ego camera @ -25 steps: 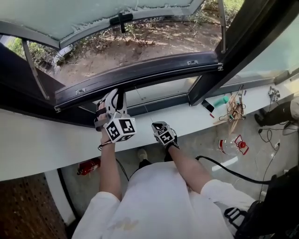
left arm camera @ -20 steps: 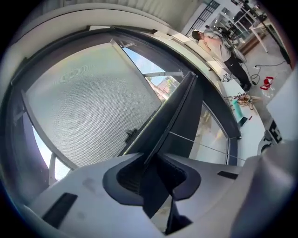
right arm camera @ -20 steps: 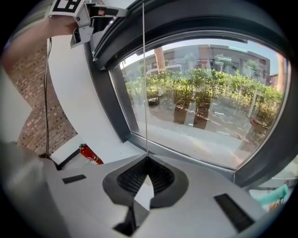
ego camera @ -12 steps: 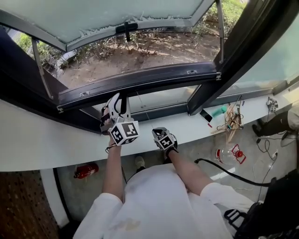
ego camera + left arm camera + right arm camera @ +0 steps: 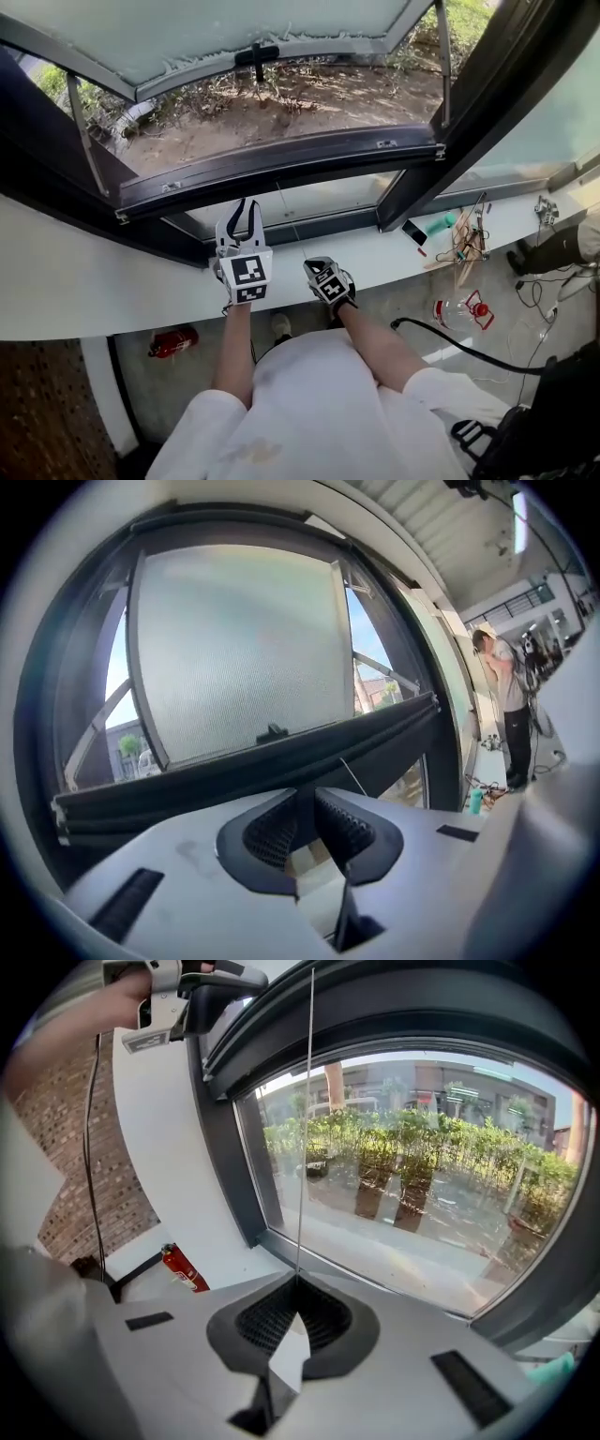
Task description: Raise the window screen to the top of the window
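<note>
Window screen cord (image 5: pixel 307 1101), thin and taut, between right gripper's (image 5: pixel 298 1281) closed fingers (image 5: pixel 330 1321).

White ledge (image 5: pixel 84 281) as the mark. On its right end: teal bottle (image 5: pixel 442 225), flat black item (image 5: pixel 414 232) just beside it, tangle of sticks and wires (image 5: pixel 469 239). Below the ledge, on the floor: red fire extinguisher (image 5: pixel 173 339) at left, clear jug with red cap (image 5: pixel 461 309) at right, black cable (image 5: pixel 459 344) near the jug. Under its left end, brick wall (image 5: pixel 47 412). Beyond the ledge, outdoors: bare earth (image 5: pixel 309 94), some grass (image 5: pixel 469 14).
</note>
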Demonstrator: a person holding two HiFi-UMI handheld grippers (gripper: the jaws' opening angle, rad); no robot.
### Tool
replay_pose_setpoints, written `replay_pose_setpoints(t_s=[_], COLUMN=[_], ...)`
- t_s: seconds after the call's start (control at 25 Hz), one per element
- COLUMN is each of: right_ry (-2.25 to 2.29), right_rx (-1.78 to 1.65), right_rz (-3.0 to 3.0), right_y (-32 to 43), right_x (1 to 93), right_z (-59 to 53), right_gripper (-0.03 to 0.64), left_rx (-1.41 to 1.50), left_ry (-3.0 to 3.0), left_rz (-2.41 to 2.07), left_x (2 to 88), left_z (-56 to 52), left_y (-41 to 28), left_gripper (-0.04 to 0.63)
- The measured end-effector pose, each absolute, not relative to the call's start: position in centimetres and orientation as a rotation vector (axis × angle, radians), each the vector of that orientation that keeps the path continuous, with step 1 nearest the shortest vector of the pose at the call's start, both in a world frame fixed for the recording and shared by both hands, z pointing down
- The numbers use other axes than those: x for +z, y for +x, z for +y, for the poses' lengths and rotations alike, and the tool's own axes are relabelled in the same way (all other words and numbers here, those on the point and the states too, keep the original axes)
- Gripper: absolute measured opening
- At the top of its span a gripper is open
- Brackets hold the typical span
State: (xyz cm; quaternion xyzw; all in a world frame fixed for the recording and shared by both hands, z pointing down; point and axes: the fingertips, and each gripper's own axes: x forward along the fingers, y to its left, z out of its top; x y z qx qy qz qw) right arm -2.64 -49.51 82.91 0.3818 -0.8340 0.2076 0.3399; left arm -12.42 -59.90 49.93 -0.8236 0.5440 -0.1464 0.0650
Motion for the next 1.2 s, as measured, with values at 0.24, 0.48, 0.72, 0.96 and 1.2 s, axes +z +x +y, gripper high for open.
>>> replay_pose_setpoints(t_s=[0.24, 0.48, 0.72, 0.96, 1.2], right_ry=[1.040, 1.109, 1.139, 1.163, 1.212], right_rx=[0.555, 0.421, 0.360, 0.326, 0.342], right_rz=[-2.198, -2.277, -2.303, -2.323, -2.372], right_y=[-2.3, -3.1, -3.7, -4.2, -4.9], right_x=[82.2, 79.0, 77.1, 76.1, 73.6], right_z=[-50.0, -52.2, -53.8, -54.3, -56.5], right_gripper=[0.002, 0.002, 0.002, 0.002, 0.002], left_rx=[-0.347, -0.299, -0.272, -0.320, -0.356], left_ry=[-2.632, -2.688, -2.702, -2.694, -2.695], left_rz=[1.701, 1.686, 1.650, 1.666, 1.690], left_x=[51.6, 52.1, 51.5, 52.2, 52.9], left_z=[-58.4, -58.0, -57.6, -57.8, -58.0], left_y=[-12.0, -11.4, -10.9, -11.4, -11.5], left_gripper=[0.006, 0.006, 0.006, 0.006, 0.006])
